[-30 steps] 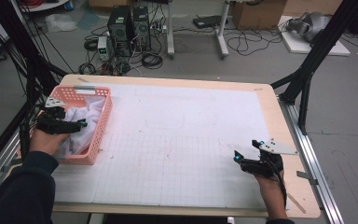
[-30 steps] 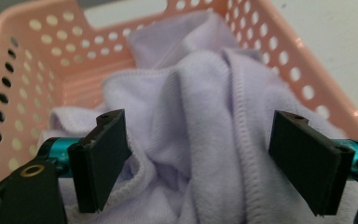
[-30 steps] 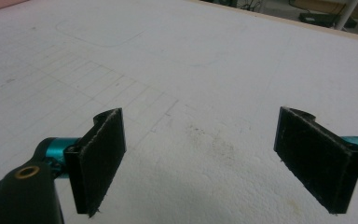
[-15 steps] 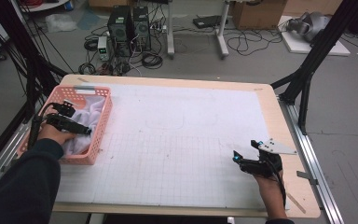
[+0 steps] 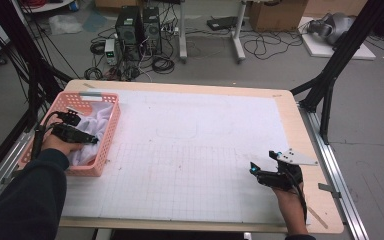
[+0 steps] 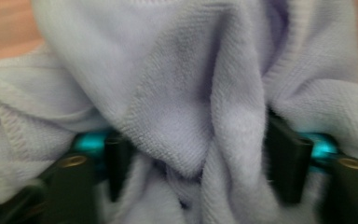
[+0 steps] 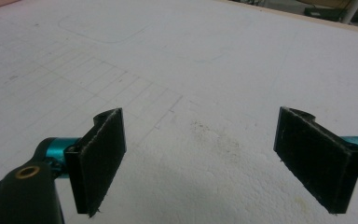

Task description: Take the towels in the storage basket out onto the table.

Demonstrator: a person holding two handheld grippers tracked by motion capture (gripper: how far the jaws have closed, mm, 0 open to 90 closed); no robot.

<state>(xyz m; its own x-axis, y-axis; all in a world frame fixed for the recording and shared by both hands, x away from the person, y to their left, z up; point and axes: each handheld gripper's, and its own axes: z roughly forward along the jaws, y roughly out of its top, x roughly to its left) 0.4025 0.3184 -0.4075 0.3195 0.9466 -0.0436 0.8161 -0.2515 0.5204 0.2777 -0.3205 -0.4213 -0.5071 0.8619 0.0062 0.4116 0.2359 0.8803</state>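
— Pale lilac knitted cloth [image 6: 186, 107], bunched and folded: where does it lie against the left gripper [image 5: 82, 137]?

— Right between the jaws. In the left gripper view a thick fold of the cloth runs up from the gap between the two black jaws, with more cloth spilling over the outer side of each. The jaws have just been closing with that fold between them. They stand fairly wide yet, and the cloth bulges against their inner faces (whether the pads truly pinch it, I cannot tell).

— And from the high view?

— The left gripper points down into the pink plastic lattice basket [image 5: 107, 135], its tips sunk in the cloth [image 5: 97, 125], which fills the basket around and beyond the tips. The basket's near long wall stands just beside the gripper, toward the right gripper.

— The right gripper [image 5: 261, 172]?

— Well apart from the basket, low over the white gridded mat [image 5: 190, 150] near the table's other edge. In the right gripper view [image 7: 200, 154] its two black pads [image 7: 100, 154] stand wide apart with nothing between them, the bare mat [image 7: 191, 70] stretching ahead of them. A faint rounded outline is drawn on the mat far ahead of its tips.

— What bears it all?

— A pale wooden table [image 5: 307, 145], its bare rim showing just outside the right gripper.
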